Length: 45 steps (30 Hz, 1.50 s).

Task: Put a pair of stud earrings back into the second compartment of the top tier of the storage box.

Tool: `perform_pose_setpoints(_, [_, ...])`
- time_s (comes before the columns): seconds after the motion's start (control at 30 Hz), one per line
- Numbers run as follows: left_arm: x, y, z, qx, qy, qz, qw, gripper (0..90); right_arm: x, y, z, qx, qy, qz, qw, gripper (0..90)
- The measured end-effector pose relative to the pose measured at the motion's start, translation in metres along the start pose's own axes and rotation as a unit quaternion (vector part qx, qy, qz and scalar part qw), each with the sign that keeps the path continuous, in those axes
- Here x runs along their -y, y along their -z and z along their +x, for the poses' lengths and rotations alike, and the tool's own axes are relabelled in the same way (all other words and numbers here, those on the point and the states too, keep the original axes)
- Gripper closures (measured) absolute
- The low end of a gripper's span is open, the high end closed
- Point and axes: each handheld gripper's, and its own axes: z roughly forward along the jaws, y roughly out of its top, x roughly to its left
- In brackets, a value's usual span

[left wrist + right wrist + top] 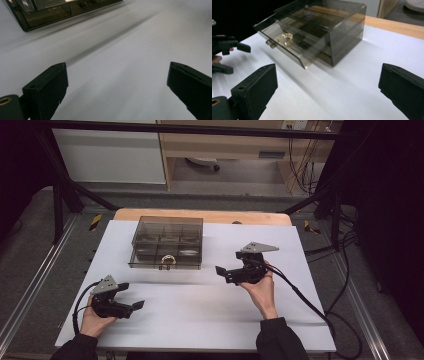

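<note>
A smoky see-through drawer box (167, 242) stands on the white tabletop (200, 310) toward the back. In the right gripper view the box (324, 30) has a drawer pulled partly out, and a gold bracelet (285, 39) lies in it near the front. My left gripper (131, 295) is open at the front left, held low over the bare sheet. Its own view looks along the jaws (117, 82) with the box (50, 12) far off. My right gripper (223, 275) is open right of the box, pointing left, with nothing between its jaws (327, 85).
A wooden table edge (200, 215) runs behind the white sheet. Black frame bars (60, 195) and cables (320, 310) flank the table. The other hand's gripper (235, 58) appears at the left of the right gripper view.
</note>
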Motion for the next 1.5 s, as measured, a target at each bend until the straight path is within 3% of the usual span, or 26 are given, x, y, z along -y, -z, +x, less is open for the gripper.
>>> perform_pose_setpoints(0.5, [0.0, -0.001, 0.0, -0.001, 0.0, 0.002, 1.0, 3.2, 0.062, 0.028, -0.032, 0.006, -0.017, 0.009, 0.9998, 0.4])
perform_pose_setpoints(0.67, [0.0, -0.001, -0.001, -0.001, 0.0, 0.004, 1.0, 3.2, 0.08, 0.034, -0.037, 0.004, -0.011, 0.014, 0.9998, 0.4])
perform_pose_setpoints(1.23, [0.0, -0.001, -0.001, -0.001, -0.002, 0.005, 1.0, 3.2, 0.119, 0.062, -0.056, -0.005, -0.02, 0.015, 0.9997, 0.2])
perform_pose_setpoints(1.5, [0.0, -0.001, -0.002, 0.0, -0.004, 0.006, 1.0, 3.2, 0.13, 0.074, -0.063, -0.003, -0.024, 0.016, 0.9996, 0.2])
